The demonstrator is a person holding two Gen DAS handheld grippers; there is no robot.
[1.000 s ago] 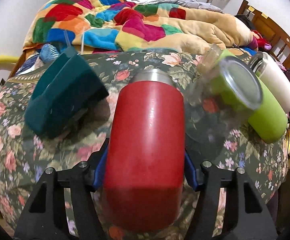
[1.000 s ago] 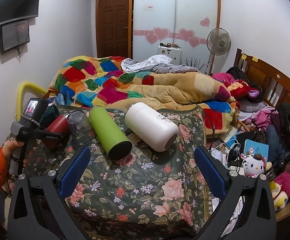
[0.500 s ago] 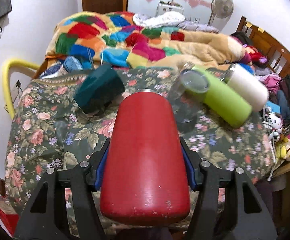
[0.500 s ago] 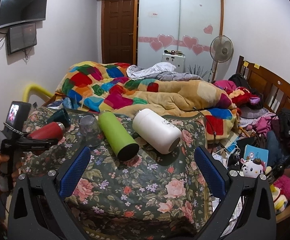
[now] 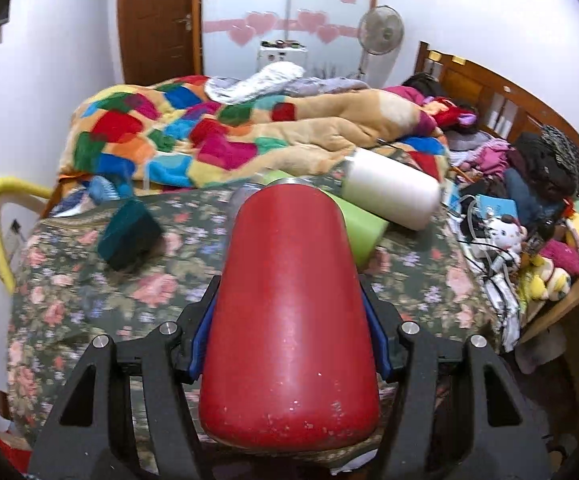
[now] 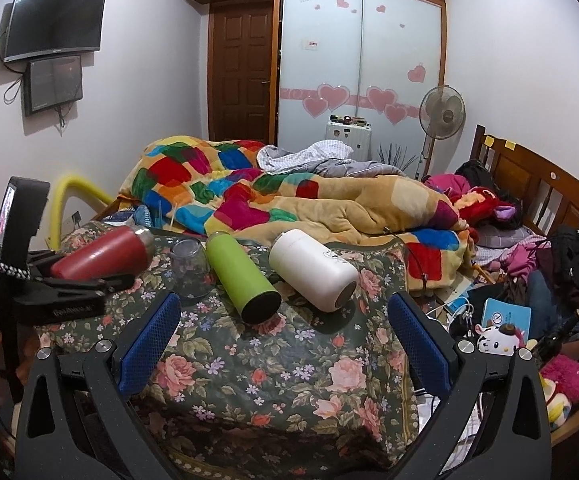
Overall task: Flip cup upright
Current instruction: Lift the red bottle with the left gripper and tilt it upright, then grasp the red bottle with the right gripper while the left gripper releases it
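Note:
My left gripper (image 5: 289, 344) is shut on a red cup (image 5: 289, 320) with a steel rim, held in the air over the near left of the floral cloth (image 6: 273, 360). The cup points away from me with its rim tilted up. In the right wrist view the red cup (image 6: 101, 254) and the left gripper (image 6: 85, 280) show at the far left. My right gripper (image 6: 281, 332) is open and empty above the cloth's near side.
A green bottle (image 6: 241, 276), a white bottle (image 6: 313, 270) and a clear glass cup (image 6: 189, 266) lie on the cloth. A dark teal box (image 5: 127, 236) sits at the left. A colourful quilt (image 6: 249, 200) is behind. Clutter and toys (image 6: 529, 340) are on the right.
My left gripper has lifted the red cup off the cloth and drawn it back, tilting its rim upward. The right gripper has risen and pulled back slightly.

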